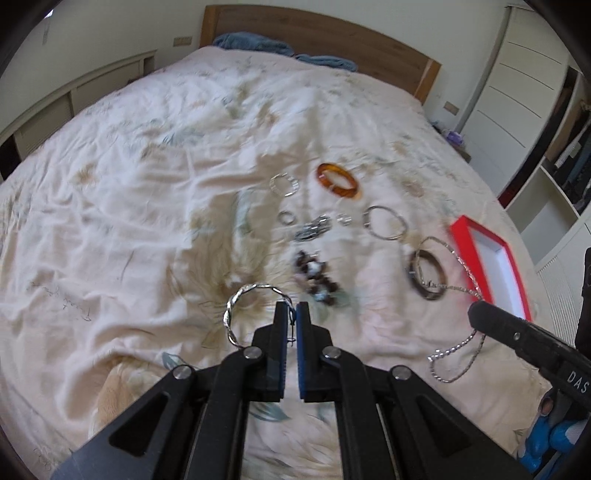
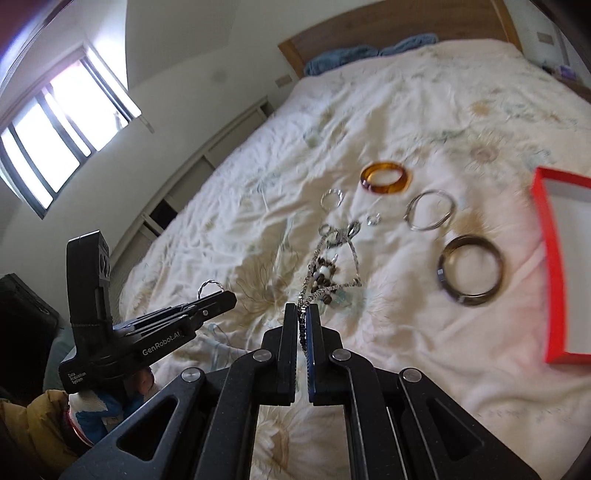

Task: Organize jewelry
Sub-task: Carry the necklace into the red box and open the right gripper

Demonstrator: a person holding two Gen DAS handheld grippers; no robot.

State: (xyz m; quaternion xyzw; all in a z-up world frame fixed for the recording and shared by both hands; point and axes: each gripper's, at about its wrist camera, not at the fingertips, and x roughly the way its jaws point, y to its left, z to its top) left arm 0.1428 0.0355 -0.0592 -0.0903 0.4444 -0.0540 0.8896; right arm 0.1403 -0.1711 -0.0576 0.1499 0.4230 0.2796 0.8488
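Twisted silver bangle (image 1: 246, 309): pinched at its right rim between the nearly closed fingers of the left claw (image 1: 292, 314), lifted above the bed (image 1: 129, 206), hoop standing out to the claw's left.

Silver chain (image 2: 334, 271): one end clamped in the narrowly closed right claw (image 2: 303, 315), the rest trailing forward; in the left wrist view its loops hang beneath that claw.

Beaded bracelet (image 1: 316, 280): on the quilt just ahead of the left claw.

Dark bangle (image 2: 470, 270): right of the chain, near the red box (image 2: 554, 273).

Thin silver hoop (image 2: 430, 209), amber bangle (image 2: 386, 178), small rings (image 2: 373, 219): farther up the bed, each apart.

Red box: open, white inside, at the bed's right edge.

Open quilt lies to the left and beyond the jewelry up to the wooden headboard (image 1: 314, 33).
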